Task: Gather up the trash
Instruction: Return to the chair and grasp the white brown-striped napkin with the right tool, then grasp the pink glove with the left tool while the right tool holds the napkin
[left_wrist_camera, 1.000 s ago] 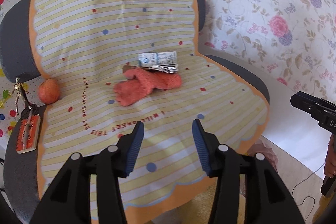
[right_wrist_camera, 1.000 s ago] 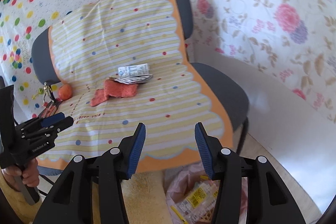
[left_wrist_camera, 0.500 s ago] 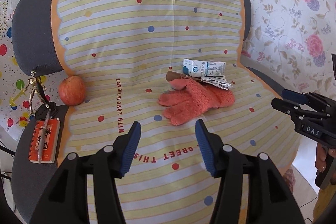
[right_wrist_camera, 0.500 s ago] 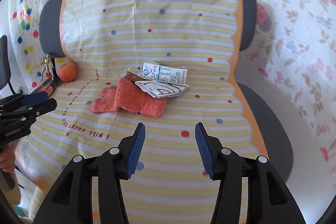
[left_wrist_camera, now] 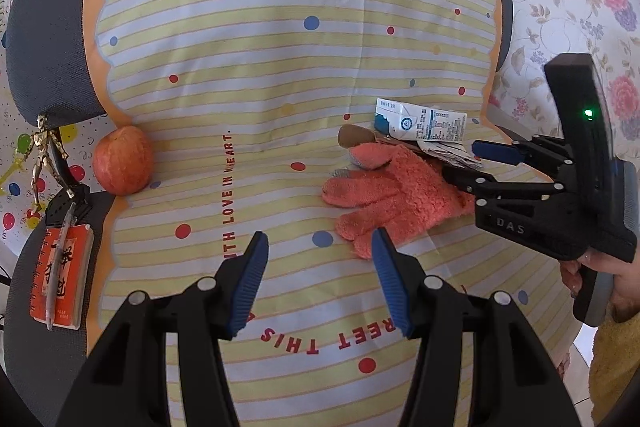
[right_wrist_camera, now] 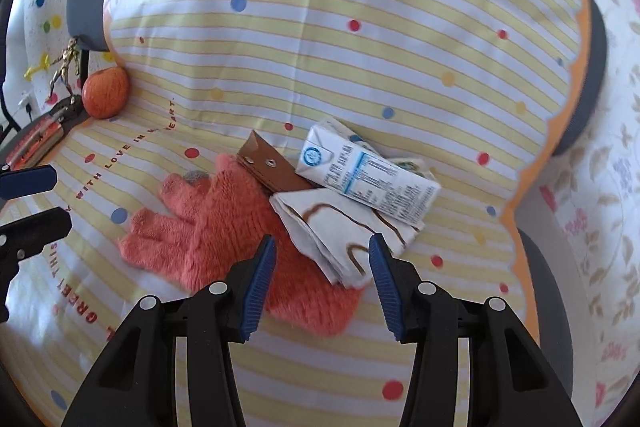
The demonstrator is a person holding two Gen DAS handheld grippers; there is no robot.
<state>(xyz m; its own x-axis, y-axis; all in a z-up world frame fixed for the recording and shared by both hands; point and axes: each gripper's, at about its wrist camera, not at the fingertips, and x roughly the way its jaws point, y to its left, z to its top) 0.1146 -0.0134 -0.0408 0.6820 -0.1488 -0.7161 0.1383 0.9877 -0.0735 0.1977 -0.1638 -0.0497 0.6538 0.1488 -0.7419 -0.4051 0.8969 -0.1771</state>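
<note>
The right gripper (right_wrist_camera: pixel 322 259) was wide open, with the folded paper wrapper (right_wrist_camera: pixel 340 231) between its fingertips, mid-frame beside the milk carton (right_wrist_camera: pixel 370 179). The left gripper (left_wrist_camera: pixel 320 253) hung open too, holding nothing.

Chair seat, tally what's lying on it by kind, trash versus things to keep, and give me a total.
Trash: 3, the carton, folded paper and brown card.
Keep: 5, the glove, apple, notebook, pen and figurine.
Total: 8.
</note>
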